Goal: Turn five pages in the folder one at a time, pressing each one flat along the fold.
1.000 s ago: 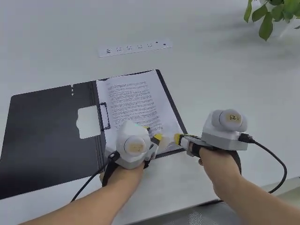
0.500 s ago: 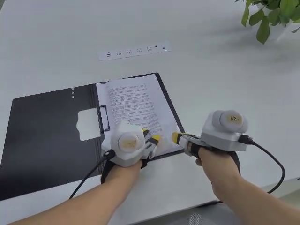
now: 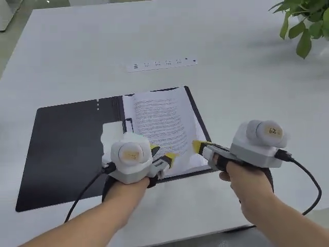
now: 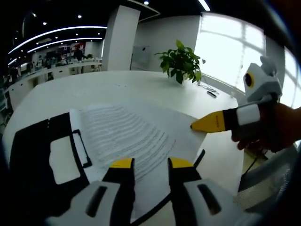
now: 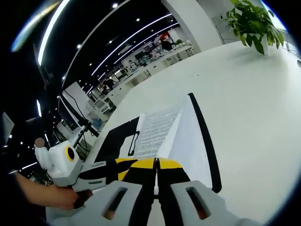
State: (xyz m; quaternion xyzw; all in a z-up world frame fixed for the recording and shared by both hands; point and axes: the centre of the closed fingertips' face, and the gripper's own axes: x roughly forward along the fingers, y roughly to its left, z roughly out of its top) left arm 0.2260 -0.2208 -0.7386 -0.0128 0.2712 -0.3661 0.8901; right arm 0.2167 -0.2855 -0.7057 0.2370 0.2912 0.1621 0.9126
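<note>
Open black folder lies flat on white tabletop, one stack of printed white paper sheets clipped on its right half. The stack sits straight ahead of the left hand-held gripper and just left of the right hand-held gripper.

Right hand-held gripper has jaws closed together at the stack's right edge. It looks pinched on the top sheet, which rises off the stack there, likely so one page separates for turning.

Left hand-held gripper has jaws narrowly apart and holds nothing. It hovers over the stack's near edge, probably waiting to press along the fold.

Count:
- two hand-held grippers
- one folder
- one stack
- one white power strip well beyond both
- one green potted plant far right
</note>
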